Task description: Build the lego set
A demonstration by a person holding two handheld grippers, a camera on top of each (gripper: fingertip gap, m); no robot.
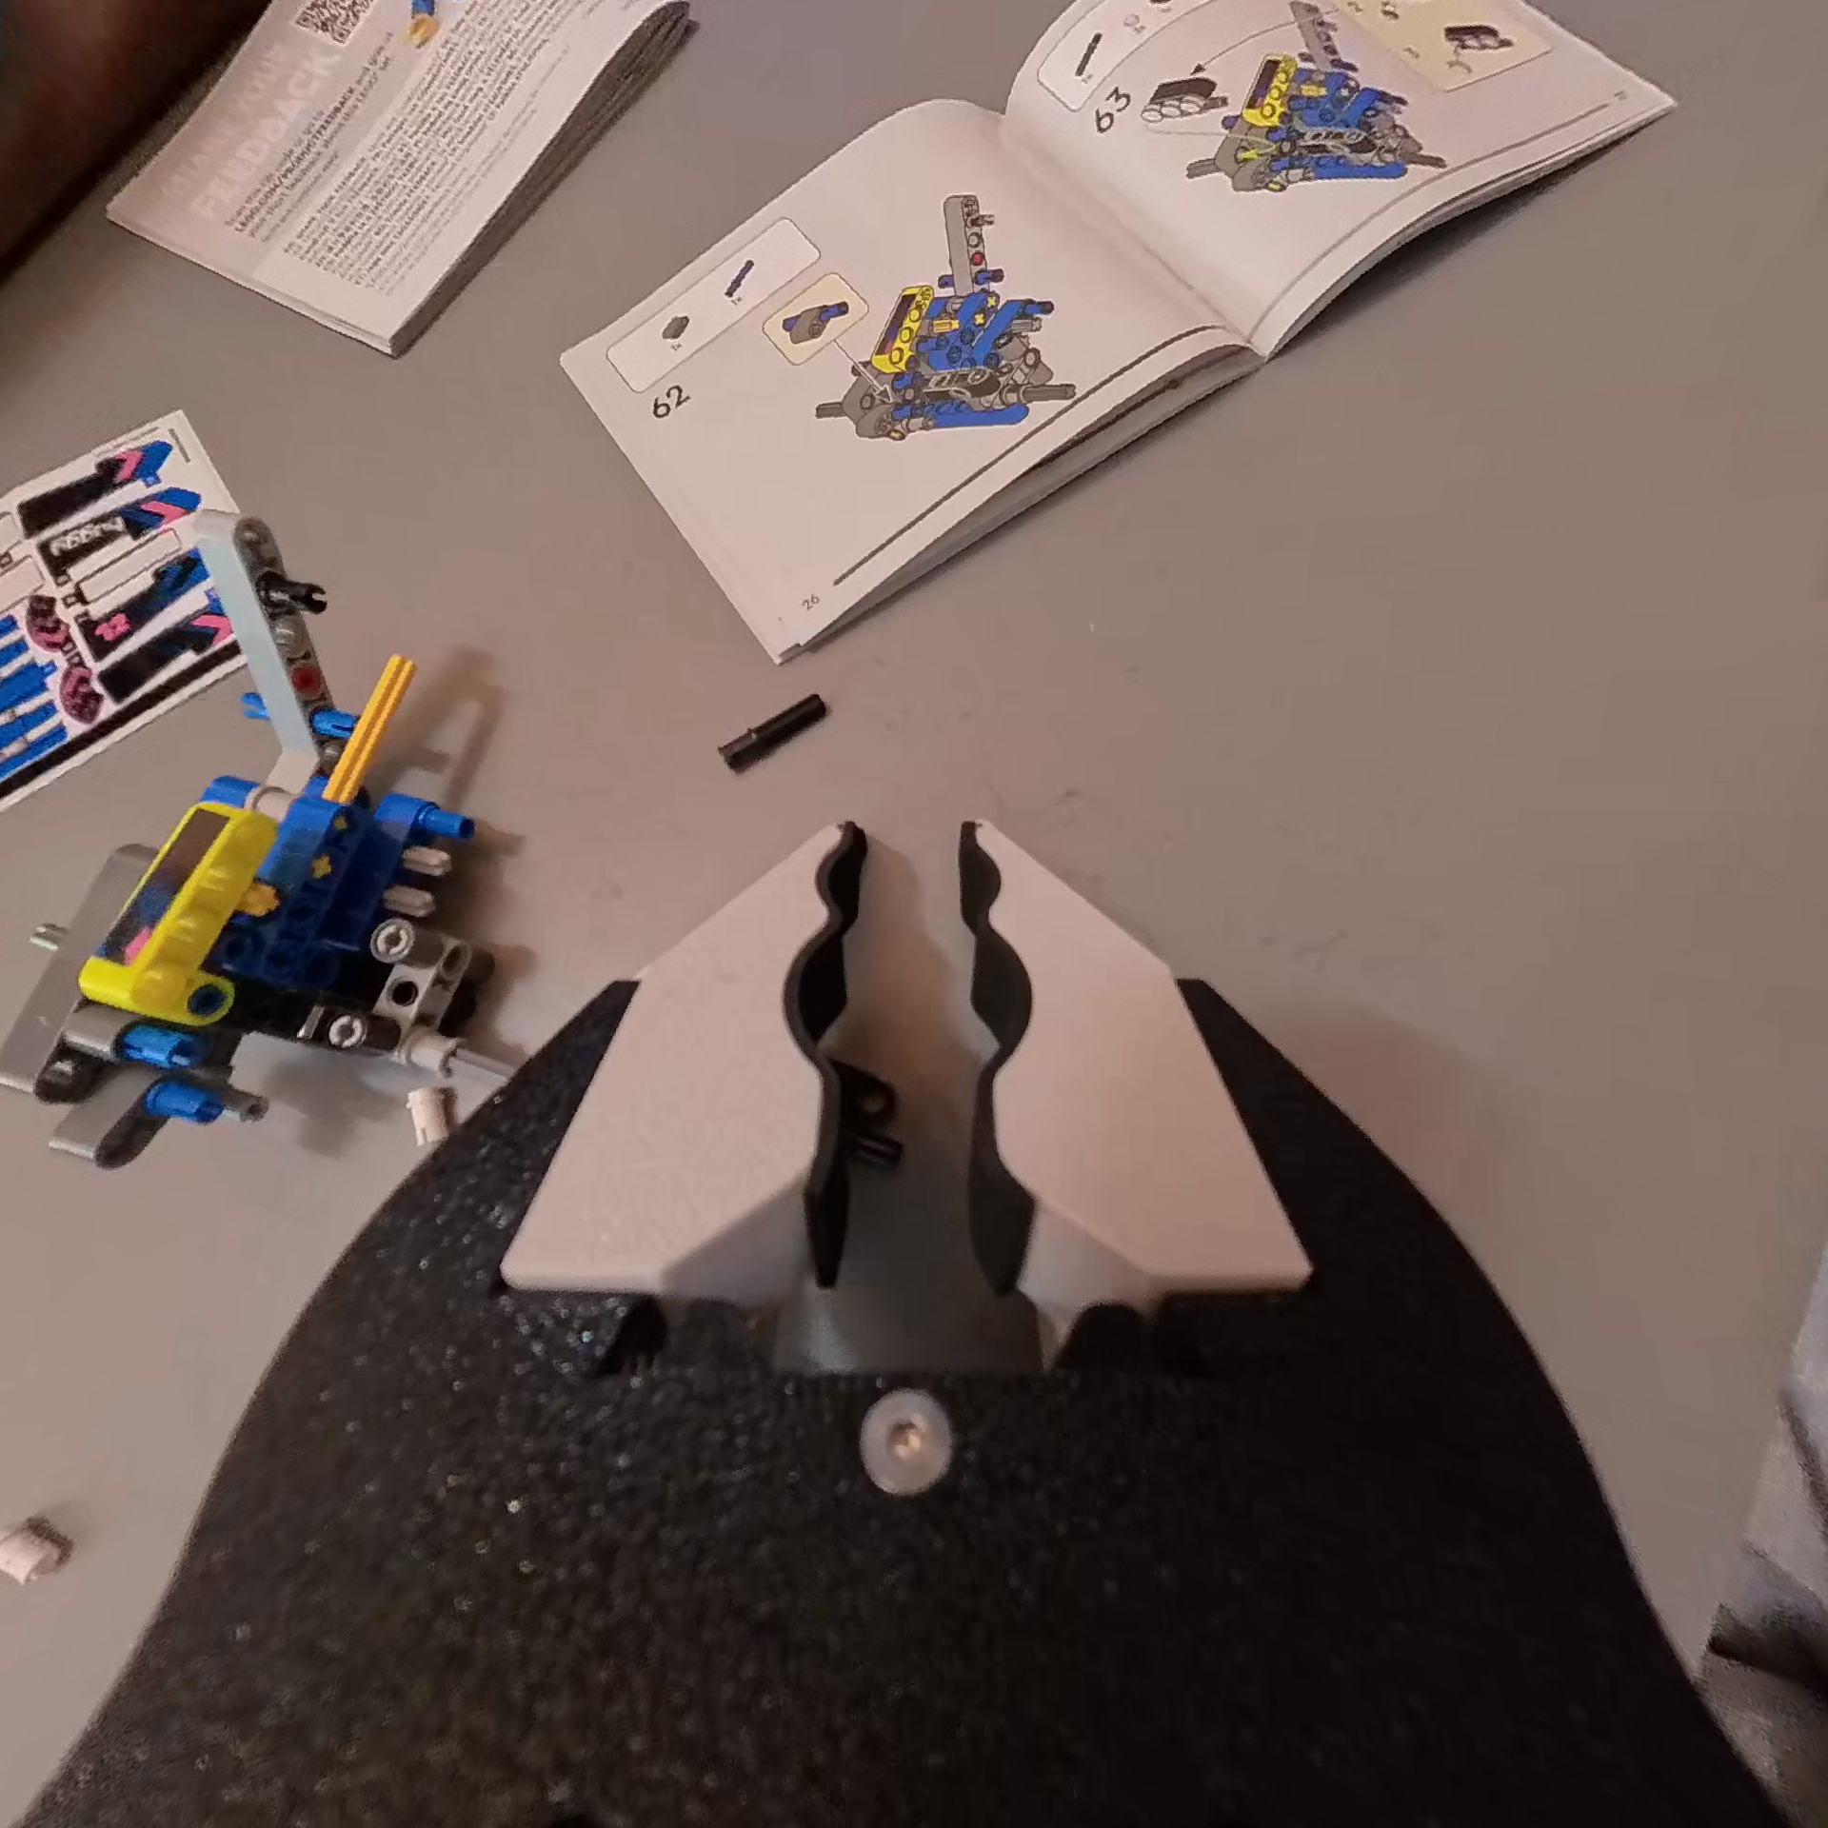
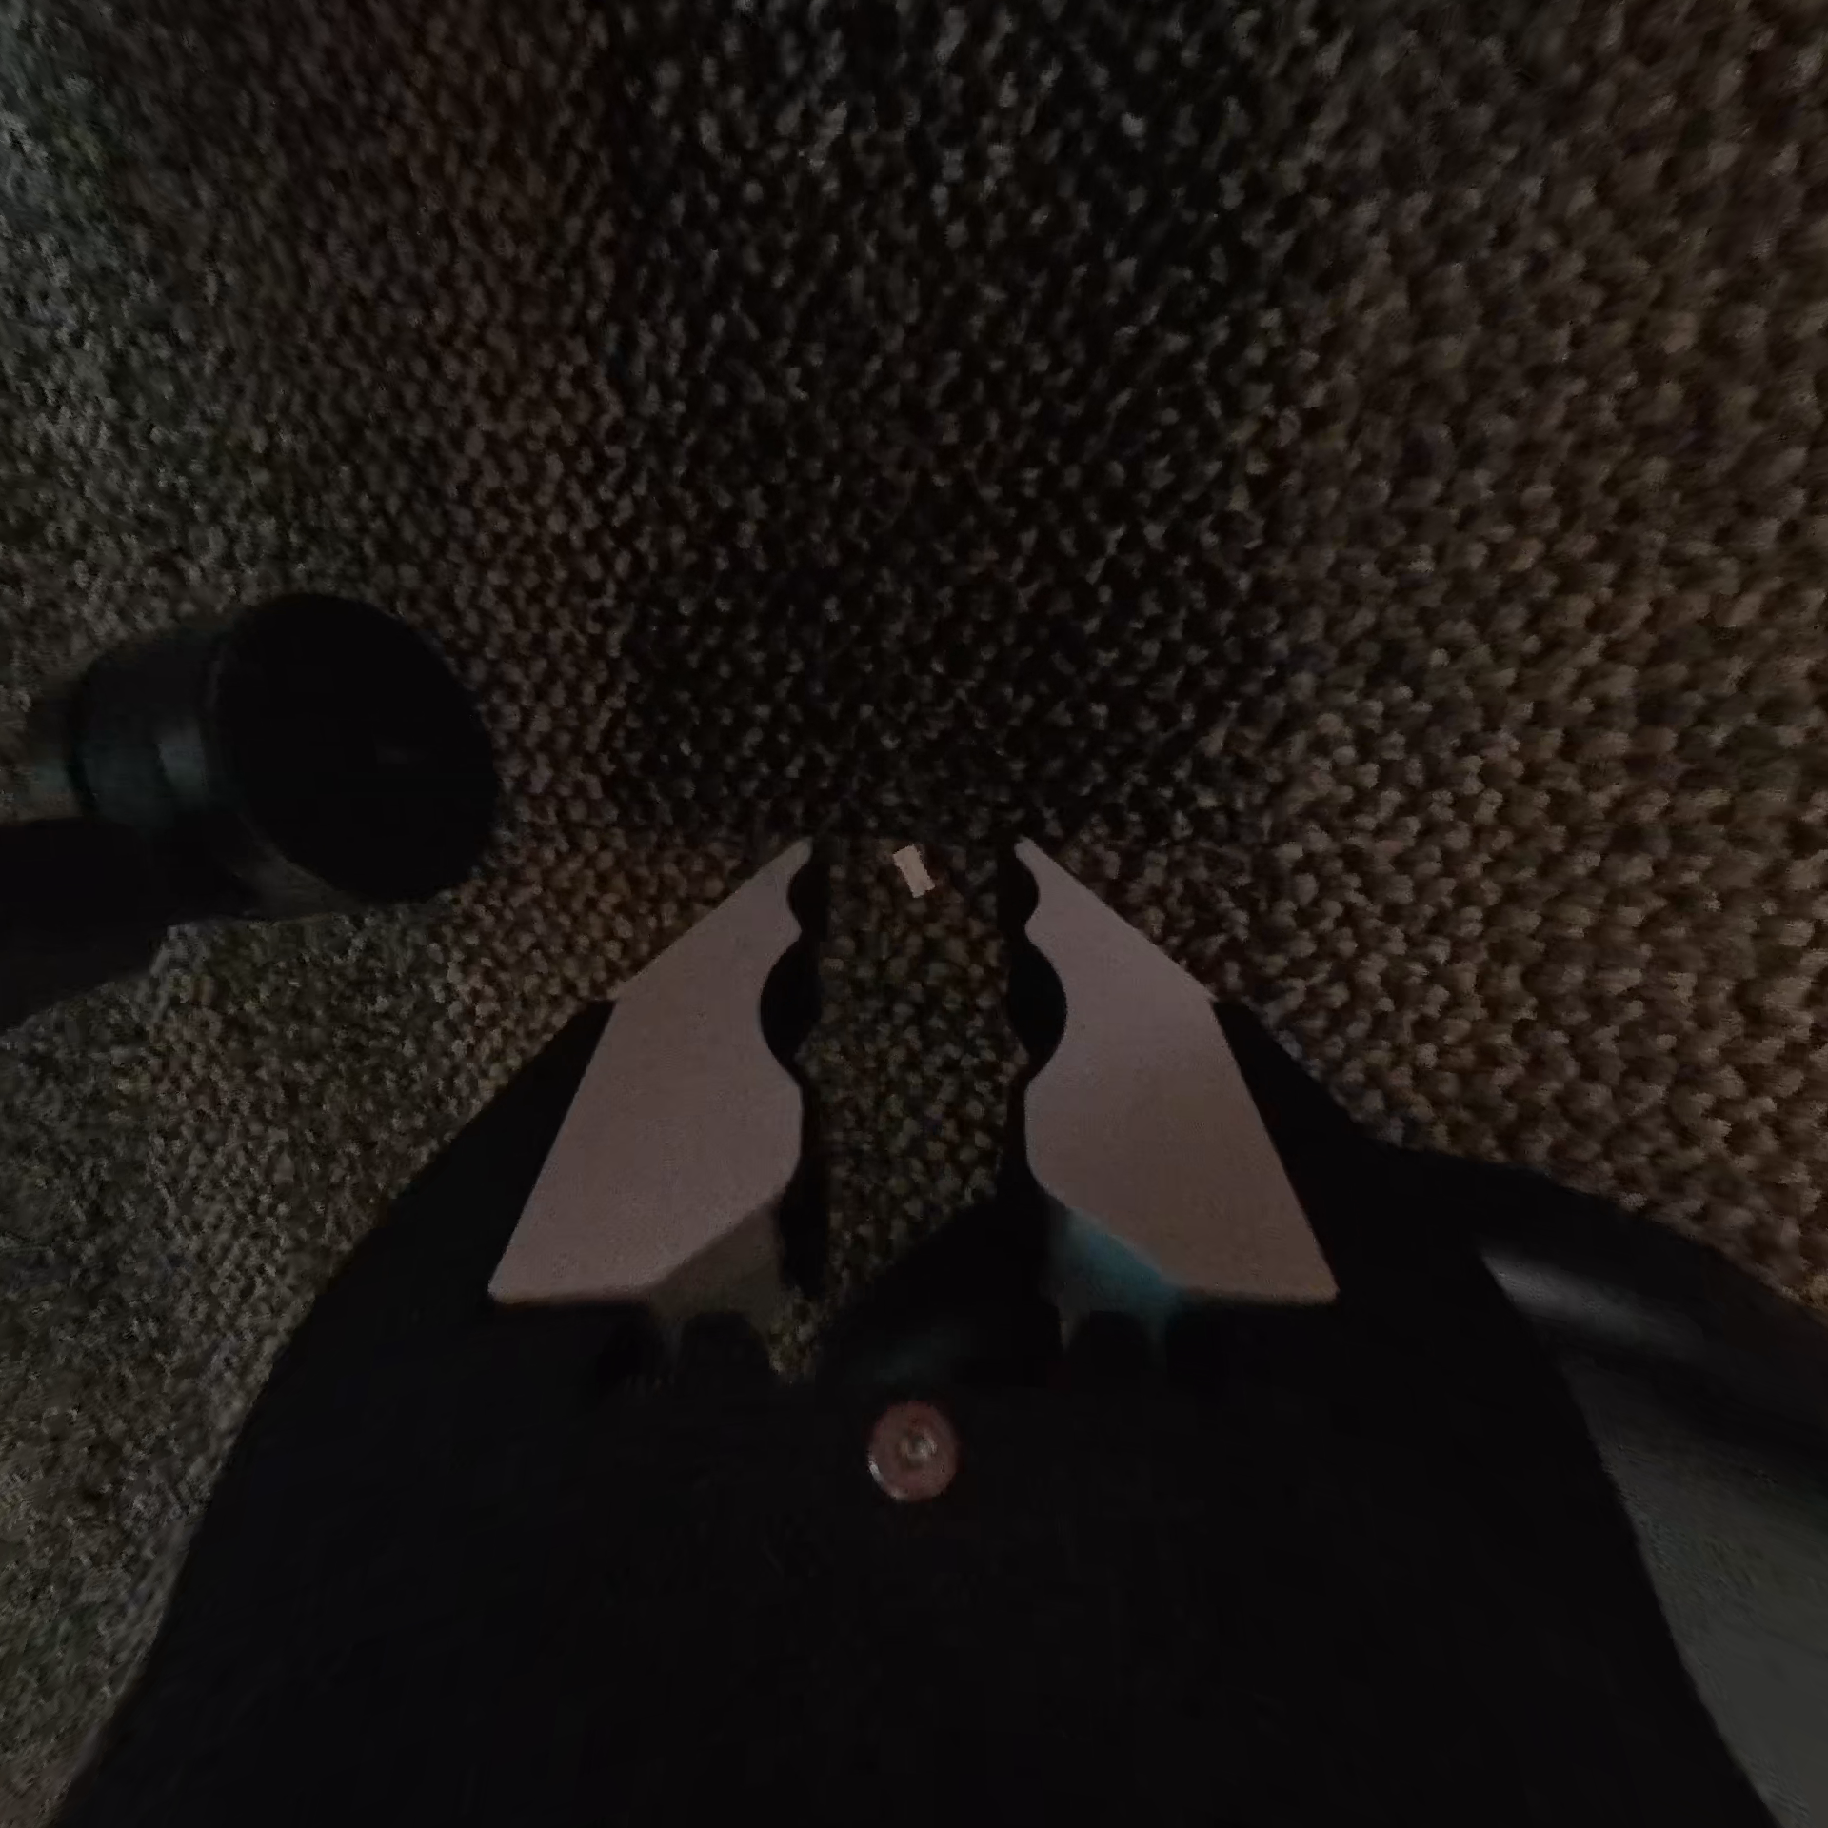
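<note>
In the left wrist view my left gripper [image 1: 910,836] hovers open over the grey table [image 1: 1385,791]. A small black piece [image 1: 868,1116] sits deep between the jaws against the left pad; I cannot tell if it is held. A black pin [image 1: 772,730] lies just beyond the fingertips. The partly built blue, yellow and grey model [image 1: 267,910] stands to the left. In the right wrist view my right gripper [image 2: 915,851] is open above dark carpet [image 2: 989,396], with a small white piece [image 2: 912,872] on the carpet between its fingertips.
An open instruction booklet [image 1: 989,346] lies ahead, a closed booklet [image 1: 396,148] at far left, and a sticker sheet [image 1: 89,594] at the left edge. Small white pieces [image 1: 432,1108] lie by the model. A black caster wheel [image 2: 326,752] stands on the carpet at left.
</note>
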